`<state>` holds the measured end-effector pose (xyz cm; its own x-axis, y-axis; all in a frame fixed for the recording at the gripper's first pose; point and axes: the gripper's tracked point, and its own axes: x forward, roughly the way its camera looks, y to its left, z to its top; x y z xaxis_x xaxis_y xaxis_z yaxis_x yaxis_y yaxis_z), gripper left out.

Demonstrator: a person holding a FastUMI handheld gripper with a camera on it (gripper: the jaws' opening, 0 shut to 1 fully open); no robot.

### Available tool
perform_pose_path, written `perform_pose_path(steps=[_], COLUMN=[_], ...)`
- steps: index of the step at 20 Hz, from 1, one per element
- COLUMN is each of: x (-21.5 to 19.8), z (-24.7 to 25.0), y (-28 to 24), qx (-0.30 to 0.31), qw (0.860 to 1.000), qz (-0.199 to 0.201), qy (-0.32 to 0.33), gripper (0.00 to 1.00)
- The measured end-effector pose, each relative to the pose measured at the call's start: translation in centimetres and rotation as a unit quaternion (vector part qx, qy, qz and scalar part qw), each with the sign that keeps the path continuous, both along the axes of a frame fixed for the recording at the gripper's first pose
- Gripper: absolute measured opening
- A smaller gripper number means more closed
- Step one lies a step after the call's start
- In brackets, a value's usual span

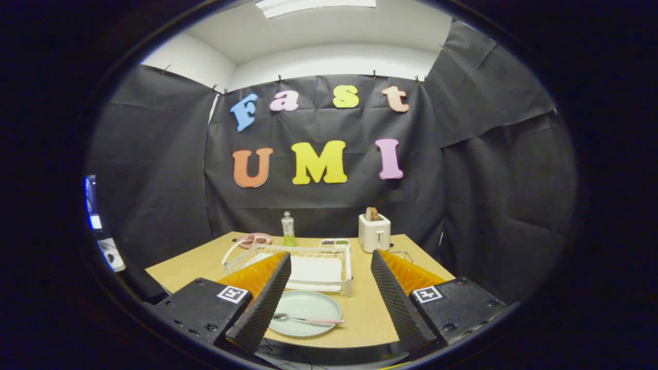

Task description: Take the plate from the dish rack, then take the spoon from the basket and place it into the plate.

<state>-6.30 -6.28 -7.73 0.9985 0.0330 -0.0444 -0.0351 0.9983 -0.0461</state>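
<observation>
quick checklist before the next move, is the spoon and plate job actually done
1. Plate out of the dish rack, flat on the table: ok.
2. Spoon on the plate, handle toward its far-side rim: ok.
3. Gripper jaws open, holding nothing: ok.
4. Fingers clear of the plate: cannot tell, one finger overlaps the plate's edge in the gripper view.
5. Spoon fully inside the rim: cannot tell, the handle tip reaches the edge.
6. Toaster and bottle far beyond the fingers, out of the way: ok.
</observation>
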Motion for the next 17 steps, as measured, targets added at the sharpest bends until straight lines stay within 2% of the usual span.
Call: perform_pose_path(steps=[17], x=[0.4], z=[-1.2], y=[0.5], qx=[-0.012], qw=[1.0], qz=[-0.009], qy=[0.007], gripper=[1.0])
